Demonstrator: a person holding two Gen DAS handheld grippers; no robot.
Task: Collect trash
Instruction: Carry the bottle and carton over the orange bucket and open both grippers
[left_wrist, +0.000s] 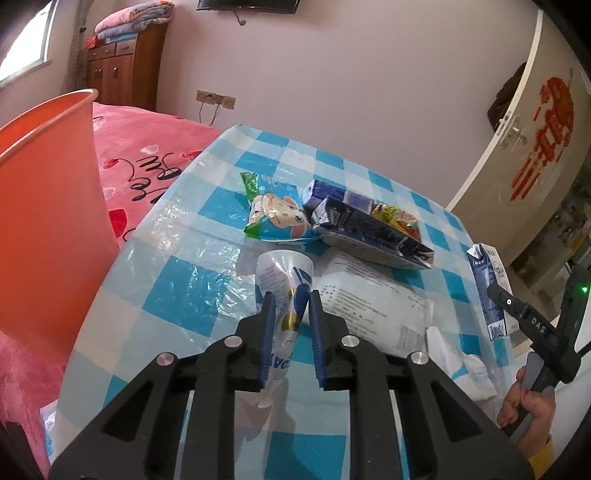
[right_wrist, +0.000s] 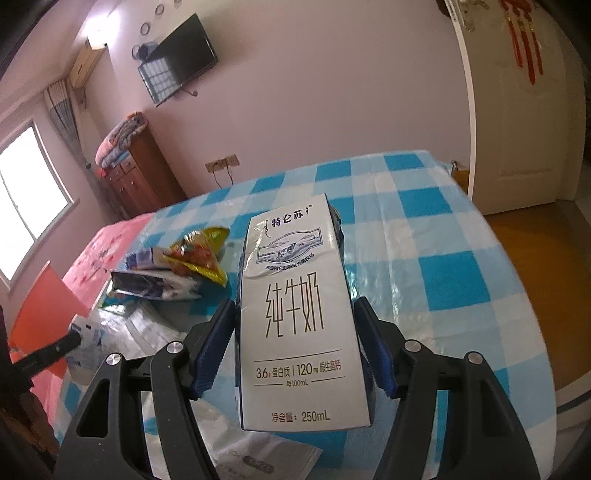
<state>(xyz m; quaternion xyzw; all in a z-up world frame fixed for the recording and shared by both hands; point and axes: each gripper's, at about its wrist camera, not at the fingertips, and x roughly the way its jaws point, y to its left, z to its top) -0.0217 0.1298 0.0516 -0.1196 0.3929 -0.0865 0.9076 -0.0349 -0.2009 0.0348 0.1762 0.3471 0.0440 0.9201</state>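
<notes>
A crumpled clear plastic cup (left_wrist: 280, 273) with blue print sits between the blue pads of my left gripper (left_wrist: 291, 306), which is shut on it just above the checked table (left_wrist: 177, 291). An orange bin (left_wrist: 48, 221) stands close on the left, beside the table. My right gripper (right_wrist: 295, 325) is shut on a white milk carton (right_wrist: 295, 295), holding it upright off the table. The same carton (left_wrist: 485, 288) shows at the right edge of the left wrist view. On the table lie a cartoon snack bag (left_wrist: 277, 218), a flattened dark blue carton (left_wrist: 369, 229) and a white plastic package (left_wrist: 369, 306).
A pink bed (left_wrist: 147, 155) lies behind the bin. A yellow snack wrapper (right_wrist: 199, 254) rests by the dark carton. A person's hand (left_wrist: 528, 406) grips the right tool's handle. A white door (right_wrist: 517, 110) and wooden floor (right_wrist: 535, 277) lie to the table's right.
</notes>
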